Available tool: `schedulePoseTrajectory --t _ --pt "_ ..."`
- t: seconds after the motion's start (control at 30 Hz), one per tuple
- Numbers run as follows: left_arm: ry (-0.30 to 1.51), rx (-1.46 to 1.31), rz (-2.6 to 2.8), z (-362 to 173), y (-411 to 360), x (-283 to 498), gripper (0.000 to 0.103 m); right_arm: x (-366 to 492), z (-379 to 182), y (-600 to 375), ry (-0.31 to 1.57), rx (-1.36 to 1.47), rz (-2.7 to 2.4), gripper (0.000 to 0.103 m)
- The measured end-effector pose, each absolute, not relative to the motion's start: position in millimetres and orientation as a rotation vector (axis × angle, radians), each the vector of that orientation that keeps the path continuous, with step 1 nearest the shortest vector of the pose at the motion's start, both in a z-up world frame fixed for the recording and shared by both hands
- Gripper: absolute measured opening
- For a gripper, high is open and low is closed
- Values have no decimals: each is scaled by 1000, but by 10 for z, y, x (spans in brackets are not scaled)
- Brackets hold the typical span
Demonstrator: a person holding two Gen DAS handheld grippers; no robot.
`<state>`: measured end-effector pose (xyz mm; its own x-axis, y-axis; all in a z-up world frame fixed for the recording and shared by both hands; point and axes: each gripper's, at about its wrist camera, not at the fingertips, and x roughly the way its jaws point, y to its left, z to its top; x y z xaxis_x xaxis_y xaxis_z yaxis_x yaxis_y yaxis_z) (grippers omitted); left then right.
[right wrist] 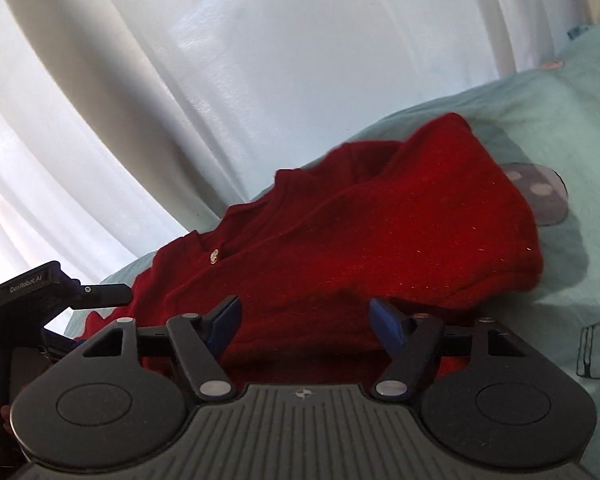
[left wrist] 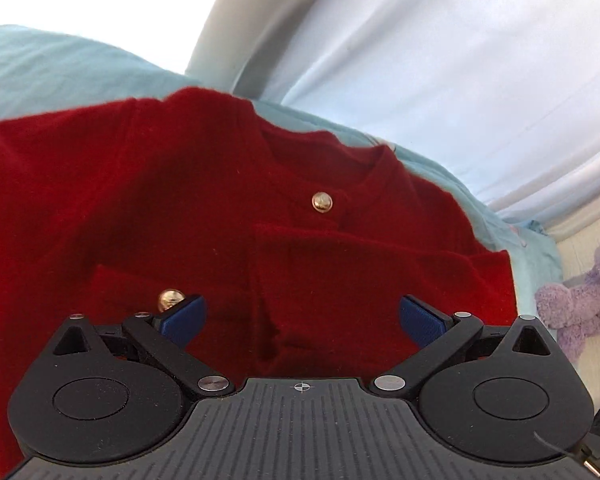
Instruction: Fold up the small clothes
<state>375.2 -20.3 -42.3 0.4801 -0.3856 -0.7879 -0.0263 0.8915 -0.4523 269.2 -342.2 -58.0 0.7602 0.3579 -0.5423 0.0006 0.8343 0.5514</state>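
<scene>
A small red knit cardigan with gold buttons lies on a light teal bedsheet, its sleeves folded in over the front. My left gripper is open, its blue pads just above the cardigan's lower front, holding nothing. In the right wrist view the same cardigan lies bunched, one side raised in a hump. My right gripper is open at the cardigan's near edge, with red cloth between the pads but not clamped. The left gripper's black body shows at the left edge.
White curtains hang behind the bed. A purple plush toy sits at the right beyond the sheet's edge. The teal sheet carries printed patches right of the cardigan.
</scene>
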Motion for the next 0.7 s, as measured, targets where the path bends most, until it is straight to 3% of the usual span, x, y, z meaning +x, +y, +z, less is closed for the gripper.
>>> schedulePoseTrajectory --t 0.1,0.17,0.23,0.3,0.33,0.37,0.43,0.63,0.7 --pt "1096 -517 -267 -618 -227 3837 101 2550 -690 -3611 690 629 188 65" --pt "1129 -569 -275 -721 -212 3874 90 2509 -744 -3677 693 657 179 65" --pt "1112 -574 -270 -735 -201 3887 89 2499 -775 -3718 701 685 169 68" --pt "1113 -574 -267 -722 -209 3895 81 2460 -808 -3818 698 715 166 72" --pt "1104 -570 -271 -704 -206 3911 66 2463 -818 -3834 701 719 160 72" --pt "1092 -572 -295 -668 -201 3906 38 2498 -829 -3840 701 727 159 72" --pt "1092 -582 -328 -630 -220 3925 16 2499 -824 -3881 689 764 167 72" --pt "1055 -515 -317 -513 -239 3895 13 2554 -886 -4044 637 944 146 71" --pt "1029 -519 -304 -427 -191 3880 12 2572 -934 -4097 642 975 129 59"
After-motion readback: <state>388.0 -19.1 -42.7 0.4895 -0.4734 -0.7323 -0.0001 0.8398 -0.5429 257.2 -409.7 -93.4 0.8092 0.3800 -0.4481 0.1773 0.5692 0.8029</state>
